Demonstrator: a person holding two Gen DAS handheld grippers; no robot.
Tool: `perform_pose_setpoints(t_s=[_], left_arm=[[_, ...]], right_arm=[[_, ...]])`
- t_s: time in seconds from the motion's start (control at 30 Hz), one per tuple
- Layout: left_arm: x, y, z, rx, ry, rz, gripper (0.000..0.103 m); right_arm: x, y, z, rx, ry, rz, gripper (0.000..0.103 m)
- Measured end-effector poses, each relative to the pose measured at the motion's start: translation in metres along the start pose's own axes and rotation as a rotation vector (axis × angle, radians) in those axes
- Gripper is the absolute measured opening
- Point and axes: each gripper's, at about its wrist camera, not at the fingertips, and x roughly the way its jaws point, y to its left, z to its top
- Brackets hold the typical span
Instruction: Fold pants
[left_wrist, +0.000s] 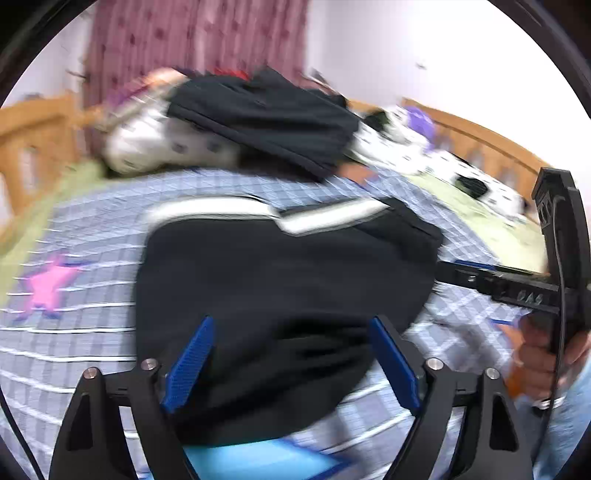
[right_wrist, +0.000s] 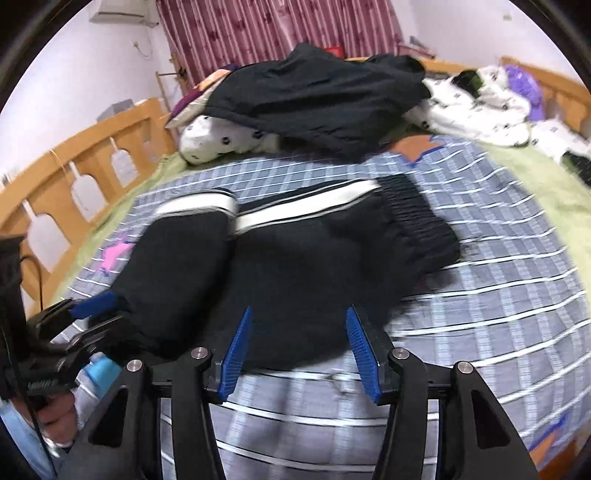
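Note:
Black pants (left_wrist: 280, 295) with white side stripes lie folded on the blue checked bedspread; they also show in the right wrist view (right_wrist: 295, 266), waistband at the right. My left gripper (left_wrist: 291, 332) is open, its blue pads over the near edge of the pants, empty. It appears in the right wrist view (right_wrist: 92, 314) at the left, at the pants' left end. My right gripper (right_wrist: 299, 325) is open and empty just above the near edge of the pants. Its body shows at the right edge of the left wrist view (left_wrist: 554, 258).
A pile of dark clothes (right_wrist: 317, 99) lies on white spotted pillows (right_wrist: 218, 144) at the bed's far side. More white bedding (right_wrist: 480, 107) lies far right. A wooden bed rail (right_wrist: 81, 166) runs along the left. The checked bedspread (right_wrist: 498, 295) extends to the right.

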Motion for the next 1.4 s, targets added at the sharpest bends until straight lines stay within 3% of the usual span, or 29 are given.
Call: perform_pose_setpoints(t_s=[0.13,0.27,0.33,0.43,0.5,0.53,0.67,0.73,0.83,0.97,1.07,1.17,1.3,1.4], left_arm=[[-0.001,0.050,-0.024,-0.126,0.073,0.096,0.085],[0.015,0.079,-0.051,-0.262,0.185,0.055,0.085],[0.022,0.082,-0.061,-0.295,0.201,0.037,0.085],[0.032,0.072,-0.072,-0.258,0.208,0.052,0.090],[0.034,0.062,-0.073,-0.228,0.190,0.052,0.092],[0.037,0.057,-0.072,-0.219,0.199,0.044,0.092],[0.047,0.044,-0.068,-0.181,0.216,0.095,0.093],[0.050,0.035,-0.066,-0.138,0.232,0.158,0.093],[0.051,0.024,-0.061,-0.102,0.233,0.187,0.094],[0.047,0.015,-0.054,-0.094,0.220,0.069,0.093],[0.042,0.004,-0.046,-0.092,0.195,-0.011,0.094],[0.044,-0.008,-0.039,-0.101,0.208,-0.079,0.094],[0.050,-0.021,-0.043,-0.071,0.223,-0.095,0.093],[0.045,-0.018,-0.044,-0.076,0.220,-0.134,0.092]], right_arm=[[0.025,0.026,0.004,0.027,0.041,0.131,0.060],[0.068,0.046,0.000,0.057,0.129,0.196,0.063],[0.088,0.049,-0.004,0.075,0.186,0.223,0.063],[0.112,0.050,-0.006,0.144,0.241,0.288,0.061],[0.119,0.054,-0.001,0.154,0.269,0.337,0.029],[0.119,0.056,0.004,0.160,0.282,0.366,0.021],[0.078,0.059,0.039,0.140,0.134,0.442,0.017],[0.055,0.061,0.054,0.089,0.080,0.425,0.017],[0.019,0.056,0.075,-0.015,-0.019,0.382,0.016],[-0.022,0.018,0.095,-0.104,-0.164,0.279,0.016],[-0.035,-0.034,0.104,-0.046,-0.228,0.212,0.016],[-0.017,-0.082,0.099,0.017,-0.180,0.112,0.016],[0.055,-0.125,0.066,0.058,0.054,-0.102,0.018],[0.054,-0.126,0.061,0.009,0.078,-0.104,0.022]])
